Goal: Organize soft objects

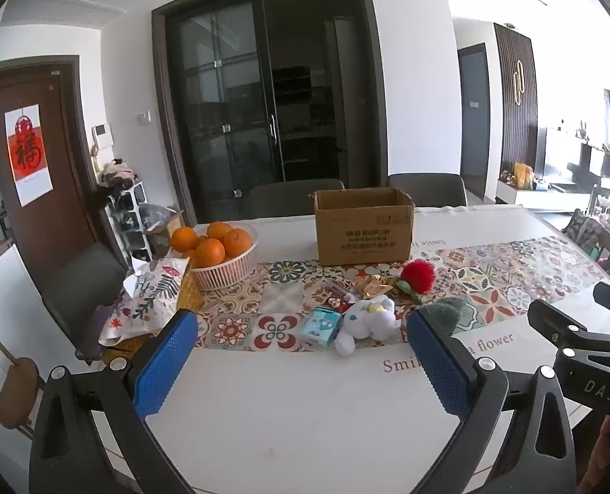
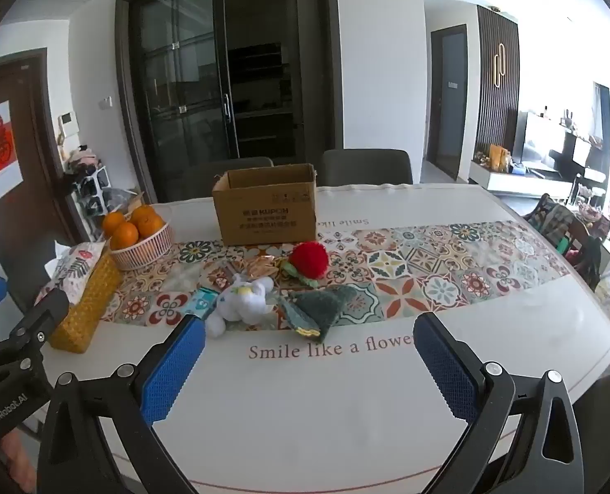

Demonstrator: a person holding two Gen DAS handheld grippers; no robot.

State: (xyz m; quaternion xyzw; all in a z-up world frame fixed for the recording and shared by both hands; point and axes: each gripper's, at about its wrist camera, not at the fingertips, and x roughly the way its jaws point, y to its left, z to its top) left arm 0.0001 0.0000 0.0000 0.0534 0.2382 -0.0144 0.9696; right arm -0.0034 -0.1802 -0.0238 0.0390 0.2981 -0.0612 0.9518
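While both jaws gape (empty), the white plush toy (image 2: pixel 243 294) lies well beyond them.

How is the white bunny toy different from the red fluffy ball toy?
The white plush toy is white with a bit of yellow on it; the red pom-pom toy is bright red with green leaves at one side. The white plush toy has limbs and lies sprawled; the red pom-pom toy is round. The white one lies nearer the grippers; the red one lies nearer the cardboard box. Both look soft and rest on the patterned table runner.
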